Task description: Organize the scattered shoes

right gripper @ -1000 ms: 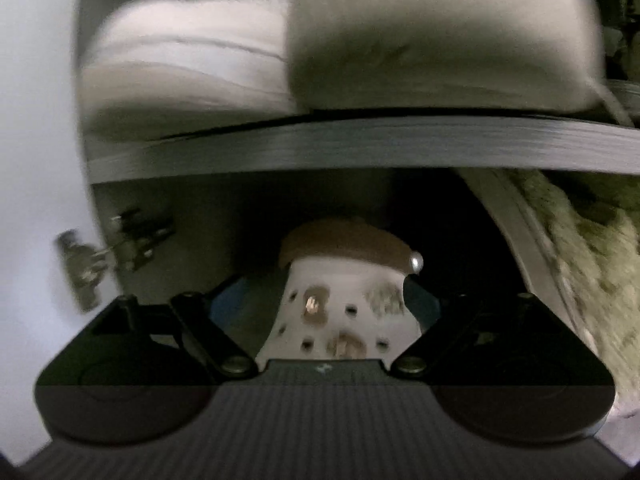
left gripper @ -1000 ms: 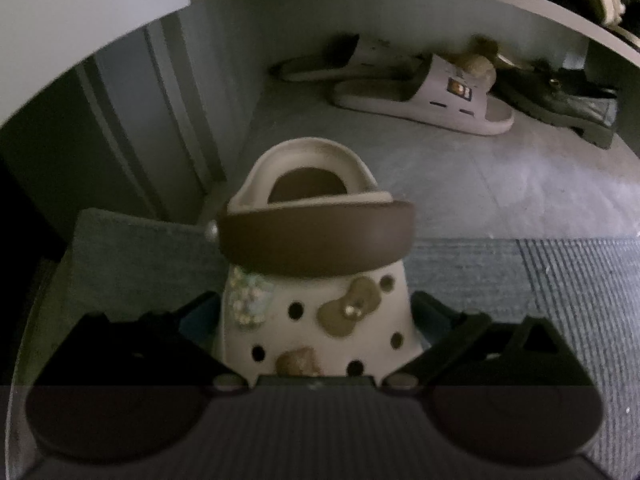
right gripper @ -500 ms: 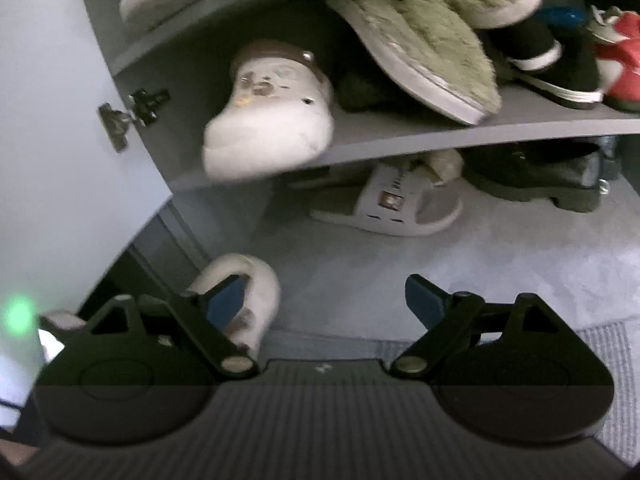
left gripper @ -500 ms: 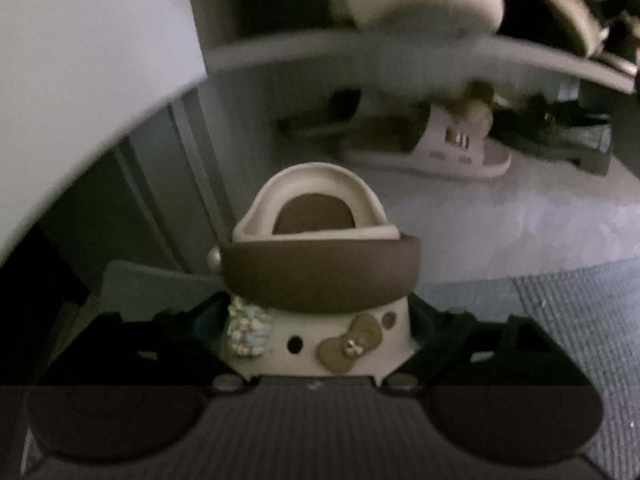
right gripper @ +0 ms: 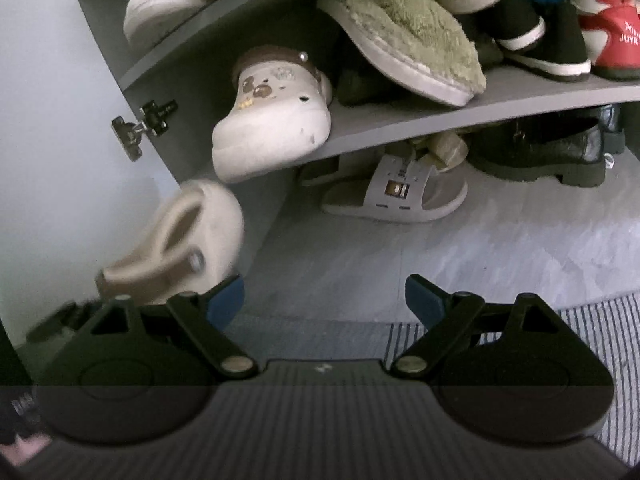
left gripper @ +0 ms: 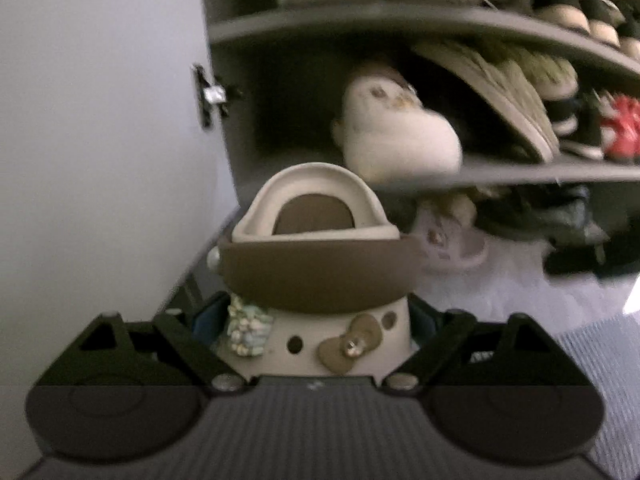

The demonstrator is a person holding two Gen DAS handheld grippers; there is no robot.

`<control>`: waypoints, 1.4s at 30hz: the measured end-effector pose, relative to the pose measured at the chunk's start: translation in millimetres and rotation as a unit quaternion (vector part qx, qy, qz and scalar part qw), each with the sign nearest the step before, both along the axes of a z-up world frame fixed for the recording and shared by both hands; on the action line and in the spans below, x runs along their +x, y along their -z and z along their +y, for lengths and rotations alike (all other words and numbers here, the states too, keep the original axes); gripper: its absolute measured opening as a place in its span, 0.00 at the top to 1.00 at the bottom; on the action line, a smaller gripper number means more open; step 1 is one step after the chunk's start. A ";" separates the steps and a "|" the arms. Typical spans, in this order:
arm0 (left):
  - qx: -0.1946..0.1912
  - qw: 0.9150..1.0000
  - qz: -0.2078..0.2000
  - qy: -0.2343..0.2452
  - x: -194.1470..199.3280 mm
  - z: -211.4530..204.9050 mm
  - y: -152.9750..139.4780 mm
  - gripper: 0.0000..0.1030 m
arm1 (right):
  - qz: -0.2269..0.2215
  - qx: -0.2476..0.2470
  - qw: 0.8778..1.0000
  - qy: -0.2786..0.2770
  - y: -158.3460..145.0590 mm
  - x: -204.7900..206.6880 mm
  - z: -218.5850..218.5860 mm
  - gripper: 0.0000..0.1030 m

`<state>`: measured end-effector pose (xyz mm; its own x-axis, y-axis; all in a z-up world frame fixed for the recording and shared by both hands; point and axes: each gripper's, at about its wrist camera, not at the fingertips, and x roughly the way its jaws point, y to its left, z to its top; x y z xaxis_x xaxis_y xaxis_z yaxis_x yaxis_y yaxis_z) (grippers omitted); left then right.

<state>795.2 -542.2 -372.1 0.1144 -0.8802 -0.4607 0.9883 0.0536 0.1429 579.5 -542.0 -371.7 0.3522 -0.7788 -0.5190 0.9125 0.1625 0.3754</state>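
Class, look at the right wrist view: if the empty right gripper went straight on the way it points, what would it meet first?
Probably the bare grey floor before the shelf; the right gripper points downward, jaws open. Depth is uncertain.

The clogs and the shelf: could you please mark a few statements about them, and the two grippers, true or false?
1. The left gripper is shut on a clog. True.
2. The right gripper holds a shoe. False: its jaws are open with nothing between them.
3. A matching clog sits on the shelf, its toe overhanging the edge. True.
4. The green slipper lies on the floor. False: it rests tilted on the shelf.
5. A grey slide lies on the floor under the shelf. True.
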 end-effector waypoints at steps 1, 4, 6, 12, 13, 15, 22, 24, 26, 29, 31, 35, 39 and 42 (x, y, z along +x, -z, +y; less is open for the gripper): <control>-0.003 1.000 -0.002 0.000 -0.1 -1.9 -1.4 0.12 | 0.000 0.002 1.000 -0.001 0.4 0.6 0.3 0.13; -0.014 1.000 -0.004 -0.006 0.1 -8.8 -6.9 0.12 | -0.019 0.011 1.000 -0.005 -1.0 3.9 0.4 0.13; -0.027 1.000 -0.004 -0.016 -1.0 -13.5 -9.3 0.12 | -0.023 0.006 1.000 -0.014 -3.4 9.4 1.3 0.13; -0.045 0.999 -0.006 -0.023 -4.3 -33.9 -20.4 0.12 | -0.043 0.009 0.999 -0.027 -3.1 19.2 1.5 0.13; -0.049 0.999 -0.011 -0.021 -6.1 -38.7 -23.7 0.12 | -0.044 0.010 0.999 -0.027 -3.0 20.0 1.4 0.13; -0.050 0.998 -0.019 -0.019 -7.5 -47.1 -28.8 0.12 | -0.046 0.013 0.998 -0.028 -2.6 20.8 1.8 0.13; -0.012 1.000 -0.007 -0.021 0.8 -79.7 -40.6 0.12 | -0.036 0.009 0.998 -0.046 -0.5 30.2 -0.9 0.14; 0.003 1.000 -0.005 -0.023 1.8 -91.4 -44.2 0.12 | -0.033 0.003 0.998 -0.049 1.8 31.9 -2.6 0.14; 0.014 1.000 -0.005 -0.024 2.1 -101.0 -47.8 0.12 | -0.005 -0.031 0.997 -0.067 8.1 36.2 -1.8 0.14; 0.035 0.999 -0.013 -0.023 0.9 -116.8 -53.8 0.12 | 0.088 -0.081 0.986 -0.118 27.2 46.6 1.2 0.14; 0.047 0.999 -0.008 -0.023 3.1 -124.3 -55.9 0.12 | 0.096 -0.098 0.980 -0.144 38.1 48.1 2.7 0.14; 0.081 0.996 0.023 -0.033 13.6 -145.8 -60.5 0.12 | 0.122 -0.163 0.962 -0.182 37.8 68.0 1.4 0.14; 0.113 0.990 0.059 -0.052 24.7 -165.9 -60.6 0.12 | 0.117 -0.212 0.954 -0.175 25.0 89.7 -13.6 0.19; 0.127 0.989 0.050 -0.051 21.4 -175.9 -58.5 0.12 | 0.082 -0.224 0.954 -0.182 15.8 96.2 -23.3 0.19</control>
<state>816.6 -718.2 -313.6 0.1402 -0.7213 -0.6783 0.9893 0.1294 0.0669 675.7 -565.2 -387.6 0.5845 -0.7768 -0.2344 0.8052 0.5908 0.0500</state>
